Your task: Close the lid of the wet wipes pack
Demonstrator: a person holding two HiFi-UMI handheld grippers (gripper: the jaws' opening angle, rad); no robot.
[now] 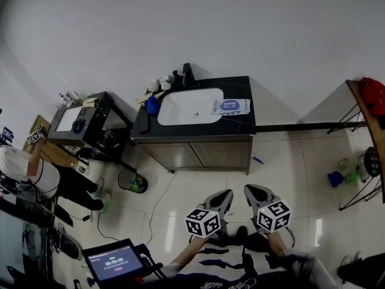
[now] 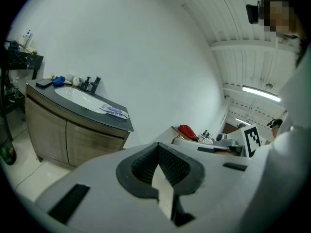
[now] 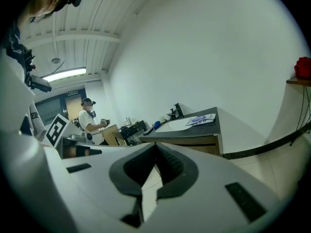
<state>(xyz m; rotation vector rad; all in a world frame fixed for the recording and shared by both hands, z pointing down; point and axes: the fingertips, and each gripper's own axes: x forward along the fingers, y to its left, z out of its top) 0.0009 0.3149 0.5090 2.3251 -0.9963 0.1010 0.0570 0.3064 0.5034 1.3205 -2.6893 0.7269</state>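
Observation:
The wet wipes pack [image 1: 231, 106] lies flat on the black vanity counter [image 1: 240, 125], just right of the white sink basin [image 1: 189, 106]. It shows small and far off in the left gripper view [image 2: 114, 111] and the right gripper view [image 3: 200, 120]; I cannot tell how its lid stands. Both grippers hang low over the floor tiles, well short of the vanity. My left gripper [image 1: 225, 195] [image 2: 158, 149] is shut with nothing in it. My right gripper [image 1: 249, 190] [image 3: 155, 149] is likewise shut and empty, close beside the left one.
A blue object [image 1: 151, 105], a black faucet [image 1: 187, 74] and small bottles sit at the counter's back left. A black cart [image 1: 90, 122], a waste bin [image 1: 133, 182] and a person [image 1: 30, 167] are to the left. A shelf with a red item [image 1: 373, 95] stands at the right.

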